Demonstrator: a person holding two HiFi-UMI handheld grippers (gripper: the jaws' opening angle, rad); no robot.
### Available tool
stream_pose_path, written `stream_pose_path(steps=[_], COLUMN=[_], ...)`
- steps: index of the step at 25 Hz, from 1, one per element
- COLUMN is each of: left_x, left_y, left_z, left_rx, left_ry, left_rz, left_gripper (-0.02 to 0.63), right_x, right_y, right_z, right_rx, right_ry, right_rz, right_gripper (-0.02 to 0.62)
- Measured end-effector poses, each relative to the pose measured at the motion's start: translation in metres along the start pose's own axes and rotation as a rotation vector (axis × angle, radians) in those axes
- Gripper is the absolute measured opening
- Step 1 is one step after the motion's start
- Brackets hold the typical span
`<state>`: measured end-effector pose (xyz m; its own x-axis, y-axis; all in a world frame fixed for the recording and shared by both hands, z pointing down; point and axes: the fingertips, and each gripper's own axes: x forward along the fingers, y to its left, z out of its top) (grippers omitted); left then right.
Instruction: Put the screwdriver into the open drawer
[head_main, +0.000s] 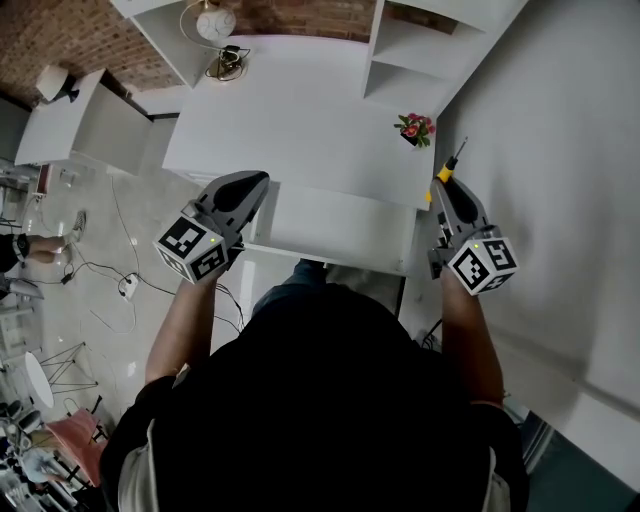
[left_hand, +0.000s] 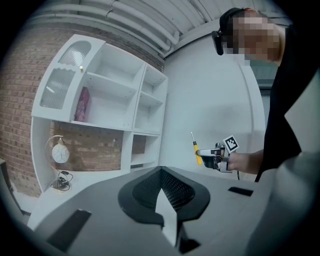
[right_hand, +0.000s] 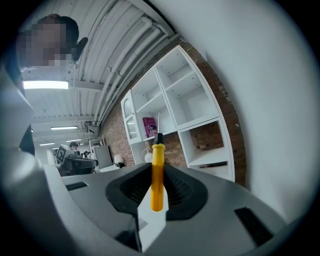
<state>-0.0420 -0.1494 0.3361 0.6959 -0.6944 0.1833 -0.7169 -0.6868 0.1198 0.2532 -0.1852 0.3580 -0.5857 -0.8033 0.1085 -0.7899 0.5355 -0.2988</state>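
Note:
A screwdriver (head_main: 447, 170) with a yellow handle and thin metal shaft points up and away from my right gripper (head_main: 441, 190), which is shut on its handle. In the right gripper view the screwdriver (right_hand: 157, 175) stands upright between the jaws of the right gripper (right_hand: 157, 192). It hangs off the right end of the white desk (head_main: 300, 120). The open drawer (head_main: 340, 225) juts from the desk's front edge, white inside, between my two hands. My left gripper (head_main: 258, 181) hovers at the drawer's left corner, shut with nothing in it. The left gripper view shows the left gripper (left_hand: 161, 172), with the screwdriver (left_hand: 197, 152) beyond it.
A small flower pot (head_main: 415, 128) sits near the desk's right edge. A round clock (head_main: 215, 22) stands at the back. White shelves (head_main: 420, 50) rise behind, with a pink book (left_hand: 83, 104) on one. A white wall runs along the right. Cables lie on the floor (head_main: 110, 270) at left.

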Motion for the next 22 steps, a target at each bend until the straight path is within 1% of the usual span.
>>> stream_pose_path(steps=[9,12,22], left_x=[0.030,0.040,0.065], left_y=[0.031,0.040,0.060], left_z=[0.004,0.007,0.003], left_rx=[-0.013,-0.012,-0.024], left_ry=[0.026,0.022,0.036], left_rz=[-0.058,-0.070,-0.100], left_gripper=[0.015,0.015,0.015], right_x=[0.020,0.027,0.047], right_y=[-0.014,-0.021,-0.034], right_z=[0.008,0.010,0.004], right_rx=[-0.001,0.002,0.017], right_ry=[0.006,0.004,0.016], right_rz=[-0.062,-0.083,-0.103], right_gripper=[0.083,0.083,0.083])
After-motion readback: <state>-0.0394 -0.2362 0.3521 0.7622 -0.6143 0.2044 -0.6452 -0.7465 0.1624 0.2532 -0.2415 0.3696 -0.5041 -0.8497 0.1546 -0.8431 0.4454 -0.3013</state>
